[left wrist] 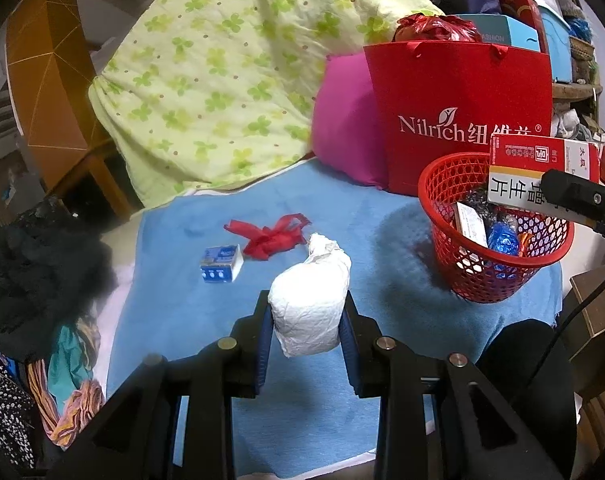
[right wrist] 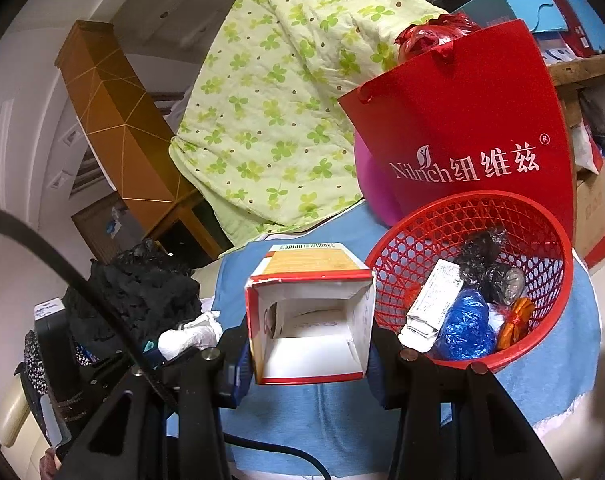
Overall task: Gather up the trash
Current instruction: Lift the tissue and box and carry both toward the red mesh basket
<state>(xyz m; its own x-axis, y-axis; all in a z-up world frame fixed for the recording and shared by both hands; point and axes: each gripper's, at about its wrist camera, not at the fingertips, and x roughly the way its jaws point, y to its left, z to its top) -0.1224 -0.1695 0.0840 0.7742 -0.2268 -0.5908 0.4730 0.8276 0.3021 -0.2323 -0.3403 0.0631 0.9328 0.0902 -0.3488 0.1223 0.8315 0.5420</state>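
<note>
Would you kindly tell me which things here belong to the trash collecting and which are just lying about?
Belongs to the job:
red basket
white paper wad in the left gripper
empty carton in the right gripper
small blue box
red plastic scrap

Just lying about:
red shopping bag
green flowered quilt
pink cushion
black clothing

A lived-in bedroom of a home is shown. A bed is covered by a blue blanket (left wrist: 206, 320), and a green clover-patterned quilt (left wrist: 206, 80) is heaped at its far edge beside a pink pillow (left wrist: 342, 128). Clothes (left wrist: 42, 280) are piled at the left edge, and boxes (left wrist: 550, 36) are stacked behind a red gift bag (left wrist: 462, 92).
</note>
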